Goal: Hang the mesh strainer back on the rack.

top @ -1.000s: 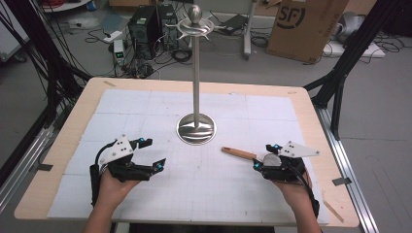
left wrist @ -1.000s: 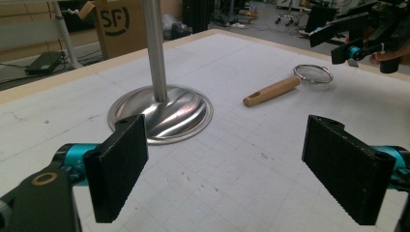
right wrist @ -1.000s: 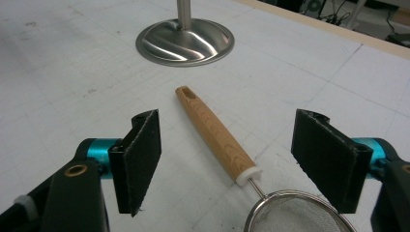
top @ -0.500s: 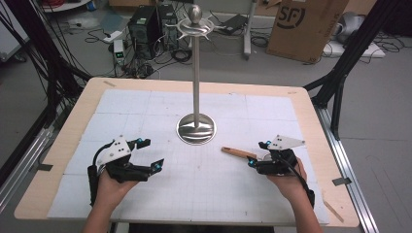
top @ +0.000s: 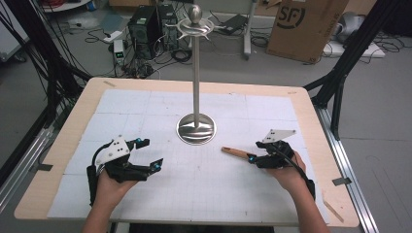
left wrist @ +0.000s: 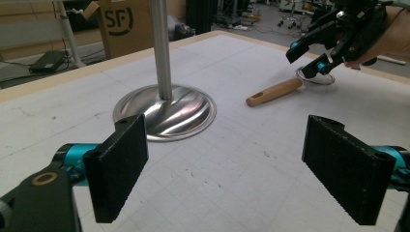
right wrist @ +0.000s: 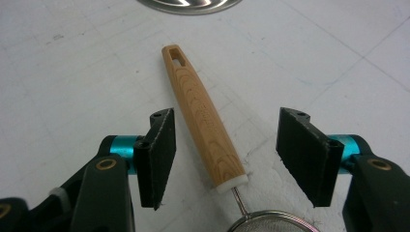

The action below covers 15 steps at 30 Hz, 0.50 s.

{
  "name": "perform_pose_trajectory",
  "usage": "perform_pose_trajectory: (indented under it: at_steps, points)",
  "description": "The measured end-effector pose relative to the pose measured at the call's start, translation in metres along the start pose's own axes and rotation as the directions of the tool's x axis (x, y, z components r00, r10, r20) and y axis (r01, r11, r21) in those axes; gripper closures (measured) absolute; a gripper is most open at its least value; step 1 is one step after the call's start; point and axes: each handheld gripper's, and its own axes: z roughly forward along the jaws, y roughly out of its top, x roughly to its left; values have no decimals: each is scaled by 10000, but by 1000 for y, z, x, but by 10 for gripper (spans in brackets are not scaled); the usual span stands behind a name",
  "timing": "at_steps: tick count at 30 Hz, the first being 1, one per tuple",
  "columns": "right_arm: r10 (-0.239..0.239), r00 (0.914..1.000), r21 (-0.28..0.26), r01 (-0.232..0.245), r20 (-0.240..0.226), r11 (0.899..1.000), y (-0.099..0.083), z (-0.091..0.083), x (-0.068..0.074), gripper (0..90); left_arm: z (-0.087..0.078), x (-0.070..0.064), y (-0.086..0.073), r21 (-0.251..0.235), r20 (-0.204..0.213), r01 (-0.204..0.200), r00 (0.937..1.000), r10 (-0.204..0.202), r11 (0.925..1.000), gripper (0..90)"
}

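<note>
We note a small strainer with a wooden handle [right wrist: 203,113] lying flat on the white gridded mat [top: 214,194], at about 4 o'clock from the steel stand base [top: 196,130] in the high view and near it but apart. The handle's slotted hanging end points toward the base; a white collar caps the other end, from which a thin wire runs to the round mesh bowl [right wrist: 270,222] at the bottom edge of the right gripper view.

The right gripper [right wrist: 225,157] hangs over the handle with its jaws spread wide, one on each side of the handle's collar end. Neither jaw touches the wood; we see a clear gap of mat on both sides. In the left gripper view the same gripper sits at 1 o'clock, above the wire rim of the bowl.

The left gripper [top: 148,154] is held at about 8 o'clock from the stand base, well apart from the strainer. Its jaws are also spread wide and hold nothing, and they face the base and the pole [left wrist: 160,48].

The pole rises upright from the base to a ringed top with a knob [top: 195,14]. The mat covers a wooden table [top: 311,104]. Beyond the table at 1 o'clock stands a cardboard box [top: 303,24] on the floor.
</note>
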Motion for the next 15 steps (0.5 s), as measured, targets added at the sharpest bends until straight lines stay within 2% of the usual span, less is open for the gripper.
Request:
perform_pose_trajectory:
  at_steps: [7, 12, 14, 15]
  points:
    - [53, 9998, 675, -40, -191, 9977, -3, 11, -4, 434, 0, 0, 0, -22, 18, 35, 10000, -35, 10000, 171]
    - [-216, 9993, 1320, 253, -300, 9909, -5, 19, -4, 504, -1, 0, 0, -32, 31, 40, 10000, -40, 10000, 171]
    - [-271, 9993, 1422, 306, -266, 9894, -5, 20, -4, 517, -1, 0, 0, -47, 19, 54, 10000, -54, 10000, 171]
    - [-319, 9990, 1621, 365, -307, 9861, -5, 23, -3, 553, -1, 1, 0, -51, 23, 40, 10000, -40, 10000, 171]
